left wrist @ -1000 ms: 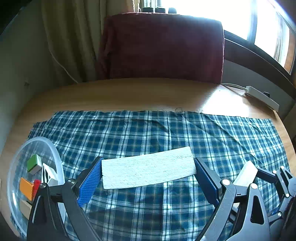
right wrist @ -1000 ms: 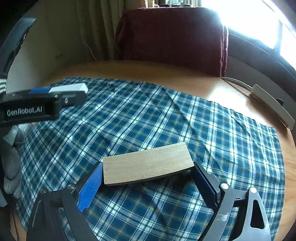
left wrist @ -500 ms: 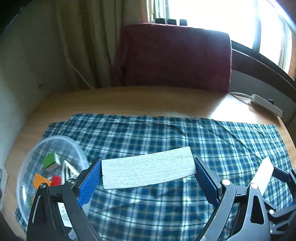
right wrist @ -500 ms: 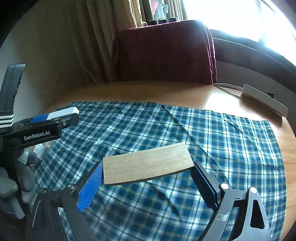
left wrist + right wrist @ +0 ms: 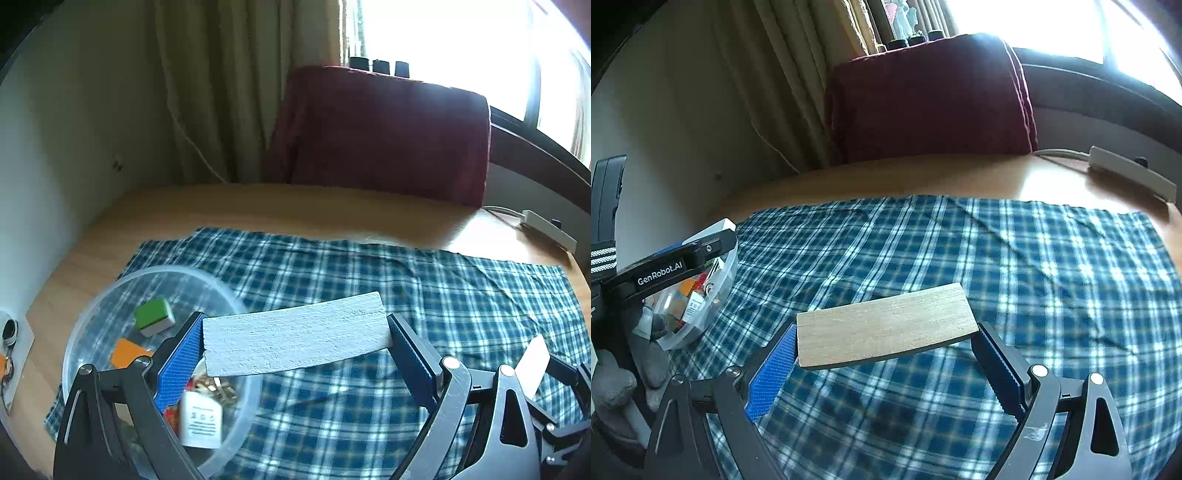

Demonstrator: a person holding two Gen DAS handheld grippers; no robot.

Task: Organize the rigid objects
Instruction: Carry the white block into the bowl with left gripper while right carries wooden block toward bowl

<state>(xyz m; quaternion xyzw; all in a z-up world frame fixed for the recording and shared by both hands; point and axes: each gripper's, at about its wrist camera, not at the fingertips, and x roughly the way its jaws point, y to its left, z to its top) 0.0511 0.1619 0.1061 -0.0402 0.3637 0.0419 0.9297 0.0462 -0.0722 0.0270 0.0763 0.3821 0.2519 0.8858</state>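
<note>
The rough white rectangular block [image 5: 295, 338] is pinched end to end in the left tool [image 5: 295, 354], long axis crosswise, just right of the clear round plastic bowl [image 5: 92, 317]. The pale wooden block [image 5: 886, 325] is clamped likewise in the right tool [image 5: 884, 354], farther away above the blue plaid cloth [image 5: 1034, 258].

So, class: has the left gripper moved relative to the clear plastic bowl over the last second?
Yes. The left gripper, shut on its white textured block, has swung left: the clear plastic bowl now sits under its left finger.
</note>
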